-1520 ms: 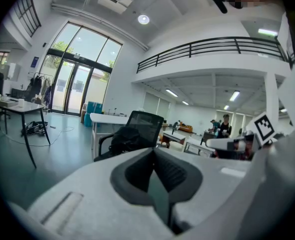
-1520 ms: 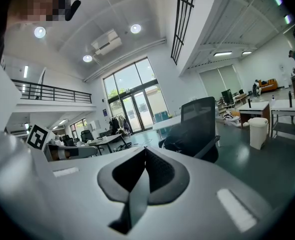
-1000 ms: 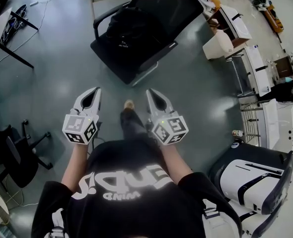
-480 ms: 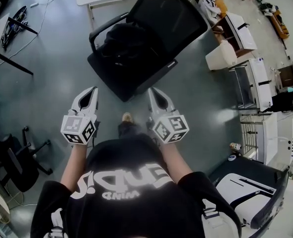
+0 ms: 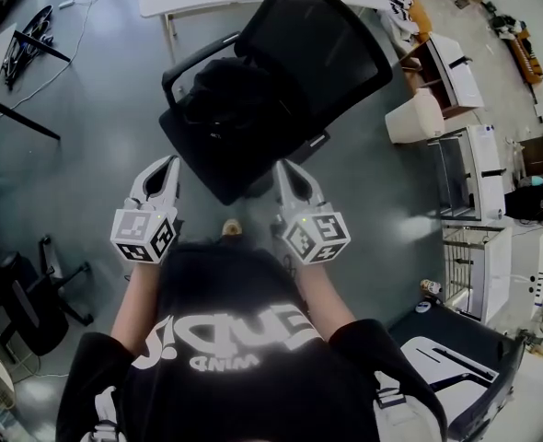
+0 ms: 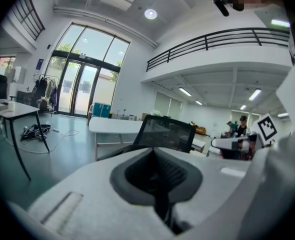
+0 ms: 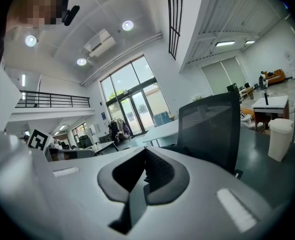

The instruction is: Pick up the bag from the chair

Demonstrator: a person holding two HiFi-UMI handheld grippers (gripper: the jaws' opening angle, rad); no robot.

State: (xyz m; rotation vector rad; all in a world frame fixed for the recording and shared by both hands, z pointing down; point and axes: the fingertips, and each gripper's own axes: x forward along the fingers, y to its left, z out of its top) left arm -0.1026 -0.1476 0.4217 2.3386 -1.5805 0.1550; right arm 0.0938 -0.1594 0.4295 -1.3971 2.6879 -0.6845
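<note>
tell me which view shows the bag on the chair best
The head view: it looks down on the whole black bag lying on the seat of the chair. The left gripper view and the right gripper view catch only the chair's mesh backrest; the bag itself cannot be made out in either.

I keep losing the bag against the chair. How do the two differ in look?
The bag is soft and lumpy; the chair has a flat seat and a taut mesh back. The bag is smaller, lying on the seat. Both are black.
</note>
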